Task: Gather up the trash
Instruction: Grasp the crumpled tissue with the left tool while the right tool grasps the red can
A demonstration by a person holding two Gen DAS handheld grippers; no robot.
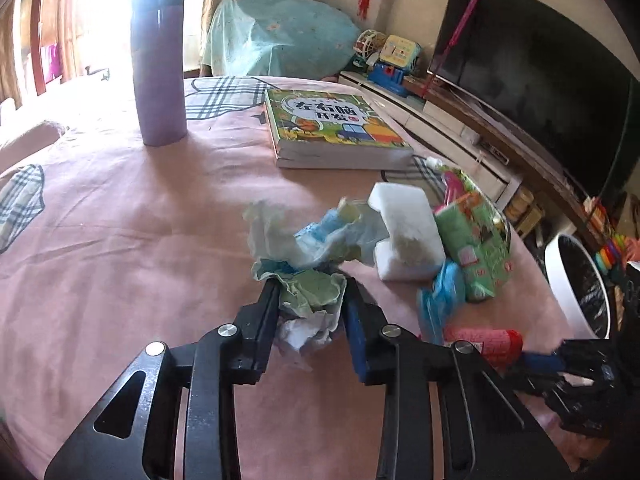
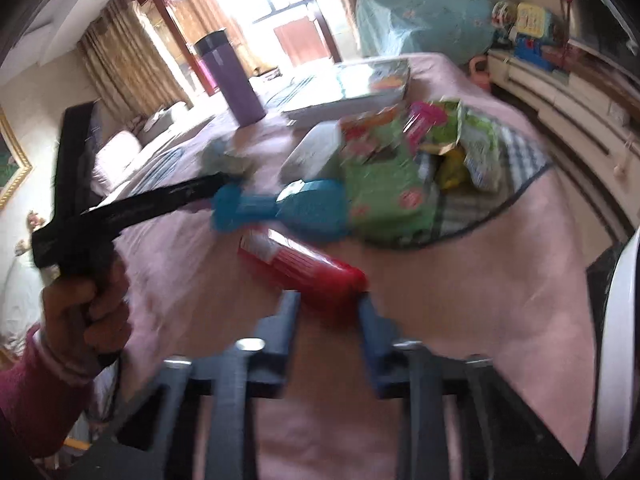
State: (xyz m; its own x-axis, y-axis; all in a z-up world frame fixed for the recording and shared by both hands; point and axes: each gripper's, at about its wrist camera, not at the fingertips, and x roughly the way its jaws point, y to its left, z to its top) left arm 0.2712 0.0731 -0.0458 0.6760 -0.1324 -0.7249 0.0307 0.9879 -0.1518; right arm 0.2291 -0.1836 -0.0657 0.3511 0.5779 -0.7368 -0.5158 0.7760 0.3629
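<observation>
The crumpled paper wad, green and white, sits pinched between the jaws of the left gripper on the pink desk. Just beyond the wad lie more crumpled tissue and a white foam block; to the right of the wad are a green snack packet and a blue wrapper. The right gripper holds its jaws spread on either side of a red tube, right of the wad. The white bin stands past the desk edge.
</observation>
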